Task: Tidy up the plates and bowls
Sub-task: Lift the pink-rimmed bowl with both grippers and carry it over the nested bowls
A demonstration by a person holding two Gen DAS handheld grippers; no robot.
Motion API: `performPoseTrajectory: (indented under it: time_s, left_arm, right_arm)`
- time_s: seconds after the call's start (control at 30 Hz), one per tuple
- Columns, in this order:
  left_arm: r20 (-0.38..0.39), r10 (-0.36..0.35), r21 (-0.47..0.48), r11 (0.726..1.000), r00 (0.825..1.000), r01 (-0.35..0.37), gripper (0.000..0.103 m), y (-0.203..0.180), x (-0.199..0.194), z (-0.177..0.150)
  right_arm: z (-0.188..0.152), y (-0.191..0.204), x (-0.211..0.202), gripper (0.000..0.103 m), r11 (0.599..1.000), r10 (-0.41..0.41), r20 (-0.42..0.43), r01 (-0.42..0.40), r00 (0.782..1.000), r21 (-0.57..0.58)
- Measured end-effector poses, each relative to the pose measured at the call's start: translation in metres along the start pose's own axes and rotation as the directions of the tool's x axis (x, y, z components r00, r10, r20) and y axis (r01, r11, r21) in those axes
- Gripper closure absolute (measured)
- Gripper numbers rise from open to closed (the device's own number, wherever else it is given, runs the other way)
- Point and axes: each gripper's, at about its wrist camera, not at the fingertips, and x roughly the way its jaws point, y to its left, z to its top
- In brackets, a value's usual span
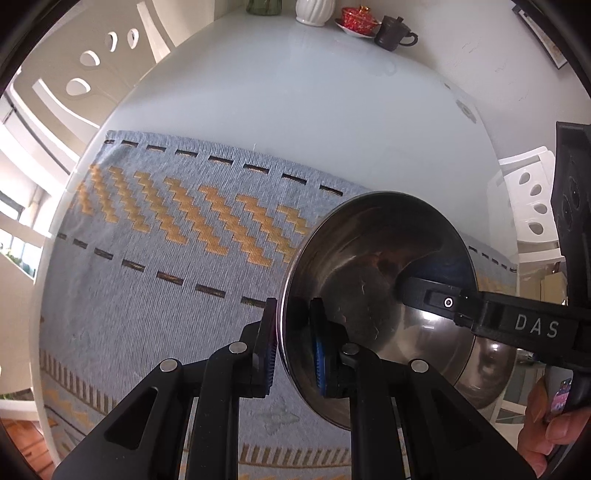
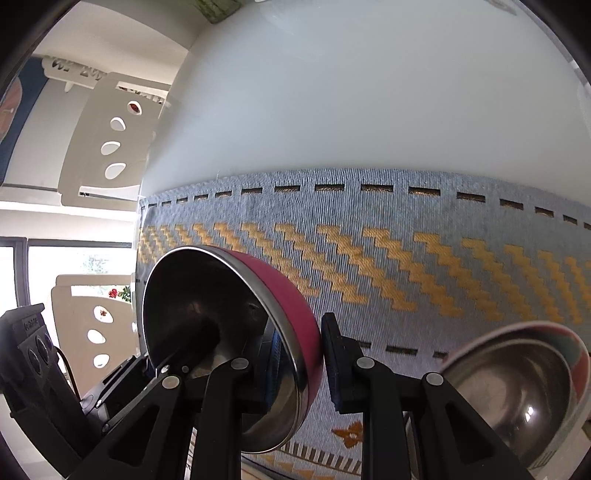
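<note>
Steel bowls are counted at two: one with a magenta outer wall, pinched at its rim by both grippers and held tilted above the mat, and a second with a patterned exterior seen at lower right. Left gripper is clamped on the rim; right gripper is clamped on the opposite edge. One blue woven placemat with orange zigzags is laid on a white glossy table. White perforated chairs are seen around it; one red teacup and one dark mug are set at the far edge.
</note>
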Motion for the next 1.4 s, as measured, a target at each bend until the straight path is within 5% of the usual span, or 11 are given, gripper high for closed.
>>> performPoseTrajectory:
  time_s: [0.73,1.4]
  left_arm:
    - [0.051,-0.003,0.026,1.000,0.999,0.001,0.090,-0.051,-0.041,-0.030]
    - [0.031,-0.042,0.089,0.995,0.999,0.039,0.090,-0.115,-0.031,-0.039]
  right_arm:
    - [-0.041,-0.022,-0.058,0.082,1.000,0.027,0.057,-0.026,0.998,-0.015]
    - [-0.052,-0.072,-0.091,0.081,0.999,-0.002,0.084,-0.002,0.996,0.042]
